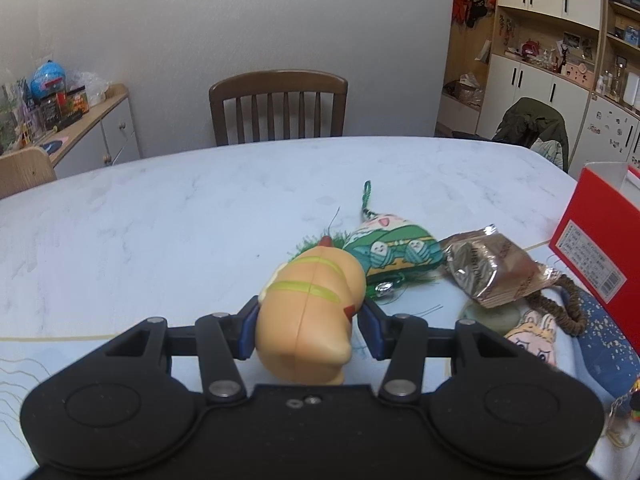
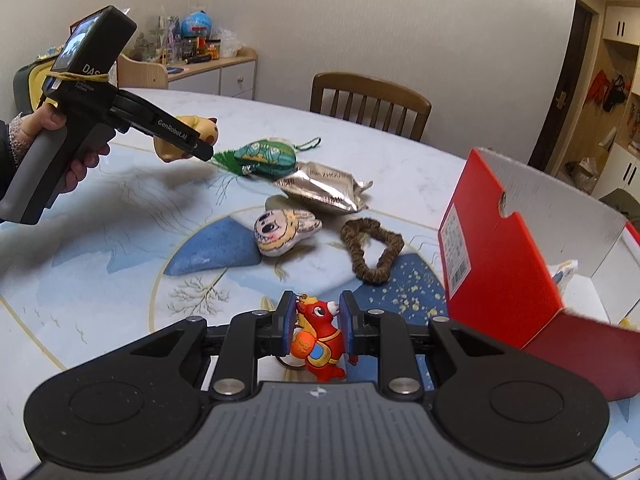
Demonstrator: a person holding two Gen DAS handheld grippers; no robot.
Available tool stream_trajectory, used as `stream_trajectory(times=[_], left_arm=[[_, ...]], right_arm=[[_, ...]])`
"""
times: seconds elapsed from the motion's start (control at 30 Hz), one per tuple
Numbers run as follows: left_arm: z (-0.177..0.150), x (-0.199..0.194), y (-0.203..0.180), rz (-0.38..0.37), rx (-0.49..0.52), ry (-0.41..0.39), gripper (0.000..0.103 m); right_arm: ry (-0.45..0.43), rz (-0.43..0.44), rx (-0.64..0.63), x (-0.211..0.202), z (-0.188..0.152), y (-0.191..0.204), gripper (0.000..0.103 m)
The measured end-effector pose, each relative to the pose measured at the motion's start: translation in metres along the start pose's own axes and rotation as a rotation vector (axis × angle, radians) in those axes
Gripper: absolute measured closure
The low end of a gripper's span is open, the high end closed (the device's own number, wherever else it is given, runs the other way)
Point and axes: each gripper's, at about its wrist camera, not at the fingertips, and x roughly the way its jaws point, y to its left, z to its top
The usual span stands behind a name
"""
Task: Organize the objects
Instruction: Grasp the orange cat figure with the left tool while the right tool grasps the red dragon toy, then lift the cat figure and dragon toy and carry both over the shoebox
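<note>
Gripping a tan toy [image 1: 308, 312] between its blue pads, the left gripper [image 1: 310, 326] holds it raised above the table [image 1: 160, 216]; the right-wrist view shows the toy [image 2: 188, 136] clear of the surface, with a hand [image 2: 60, 140] on the handle. The toy is plump and smooth, peach-tan, with yellow-green stripes across its back and a small red mark on one side. It fills the gap between the jaws, its rounded end pointing back toward the camera.

The right gripper [image 2: 314, 320] is clamped on a red horse charm [image 2: 320, 340], its pads pressed to either side of the head. The horse is glossy red with an orange and blue saddle and a ring hanging beneath it. It sits low over the table, just left of the open red box [image 2: 500, 256].

Lying on the table between the two grippers are a green pouch [image 2: 266, 158] with a braided loop, a silver packet [image 2: 324, 192], a cream plush face [image 2: 284, 232] and a brown scrunchie [image 2: 372, 248]. A wooden chair [image 1: 278, 108] stands at the far edge.
</note>
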Motion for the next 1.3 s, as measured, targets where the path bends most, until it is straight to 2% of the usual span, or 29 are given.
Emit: stream_trajectory(times=[0.2, 0.37, 0.57, 0.77, 1.1, 1.2, 1.3], left_arm=[[0.01, -0.02, -0.005, -0.027, -0.026, -0.014, 0.054], [0.019, -0.042, -0.025, -0.014, 0.054, -0.048, 0.054], [0.028, -0.07, -0.04, -0.115, 0.061, -0.118, 0.054], [0.035, -0.097, -0.06, -0.154, 0.101, -0.197, 0.054], [0.042, -0.116, -0.083, -0.164, 0.133, -0.247, 0.054], [0.045, -0.119, -0.091, -0.148, 0.143, -0.243, 0.054], [0.046, -0.123, -0.097, -0.164, 0.141, -0.249, 0.054]], right_arm=[[-0.05, -0.02, -0.007, -0.012, 0.008, -0.002, 0.081], [-0.094, -0.04, -0.01, -0.021, 0.016, -0.006, 0.081], [-0.154, -0.059, -0.022, -0.036, 0.025, -0.007, 0.081], [-0.193, -0.078, 0.007, -0.052, 0.028, -0.011, 0.081], [-0.248, -0.138, 0.048, -0.08, 0.027, -0.026, 0.081], [-0.269, -0.161, 0.068, -0.088, 0.027, -0.032, 0.081], [-0.29, -0.188, 0.084, -0.097, 0.027, -0.039, 0.081]])
